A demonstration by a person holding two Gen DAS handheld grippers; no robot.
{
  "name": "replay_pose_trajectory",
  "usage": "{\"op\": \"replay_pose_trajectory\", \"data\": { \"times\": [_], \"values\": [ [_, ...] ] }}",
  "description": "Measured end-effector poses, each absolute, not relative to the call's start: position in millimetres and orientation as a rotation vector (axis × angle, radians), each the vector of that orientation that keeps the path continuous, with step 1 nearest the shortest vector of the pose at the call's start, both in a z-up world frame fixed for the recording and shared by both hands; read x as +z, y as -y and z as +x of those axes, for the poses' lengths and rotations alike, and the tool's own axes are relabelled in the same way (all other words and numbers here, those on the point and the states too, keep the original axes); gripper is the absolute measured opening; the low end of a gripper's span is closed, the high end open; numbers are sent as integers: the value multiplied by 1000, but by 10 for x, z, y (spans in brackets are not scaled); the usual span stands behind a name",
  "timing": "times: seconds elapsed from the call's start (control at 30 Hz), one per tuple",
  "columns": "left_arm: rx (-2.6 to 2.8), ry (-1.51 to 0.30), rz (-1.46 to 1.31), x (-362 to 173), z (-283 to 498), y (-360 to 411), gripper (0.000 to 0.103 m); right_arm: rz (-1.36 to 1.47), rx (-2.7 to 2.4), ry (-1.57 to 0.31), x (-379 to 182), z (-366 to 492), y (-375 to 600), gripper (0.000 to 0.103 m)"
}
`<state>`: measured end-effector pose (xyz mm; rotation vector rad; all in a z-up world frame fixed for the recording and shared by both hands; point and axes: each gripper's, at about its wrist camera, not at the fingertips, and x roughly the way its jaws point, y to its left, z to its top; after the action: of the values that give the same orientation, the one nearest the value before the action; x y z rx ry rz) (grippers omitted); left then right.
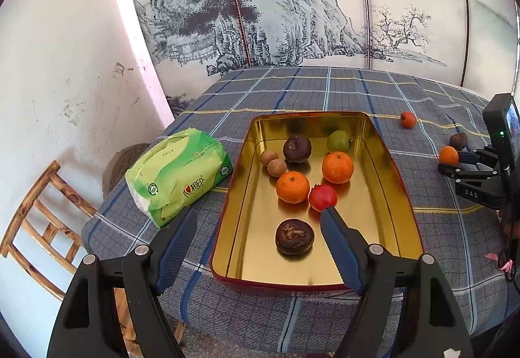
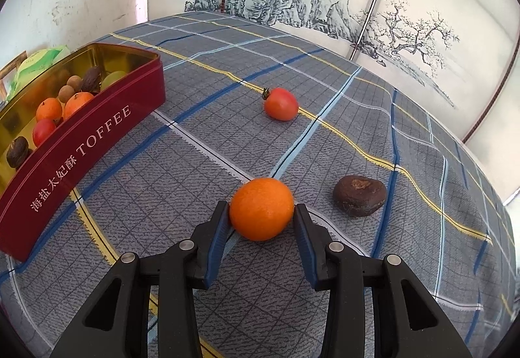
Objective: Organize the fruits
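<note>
A red toffee tin with a gold inside sits on the checked tablecloth; it also shows in the right wrist view. It holds two oranges, a red fruit, two dark fruits, a green fruit and two small brown fruits. My left gripper is open and empty above the tin's near end. My right gripper has its fingers on both sides of an orange on the cloth. A red tomato-like fruit and a dark fruit lie nearby.
A green tissue pack lies left of the tin. A wooden chair stands off the table's left edge. A painted screen stands behind the table.
</note>
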<state>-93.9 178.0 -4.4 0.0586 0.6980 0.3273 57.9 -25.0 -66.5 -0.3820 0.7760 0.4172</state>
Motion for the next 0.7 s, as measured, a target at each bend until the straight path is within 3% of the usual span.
{"op": "replay_pose_trajectory", "data": {
  "times": [0.7],
  "values": [
    [348,-731,-12,-149,-984,-1990,75,-189,476,-805,-624,276,492,37]
  ]
}}
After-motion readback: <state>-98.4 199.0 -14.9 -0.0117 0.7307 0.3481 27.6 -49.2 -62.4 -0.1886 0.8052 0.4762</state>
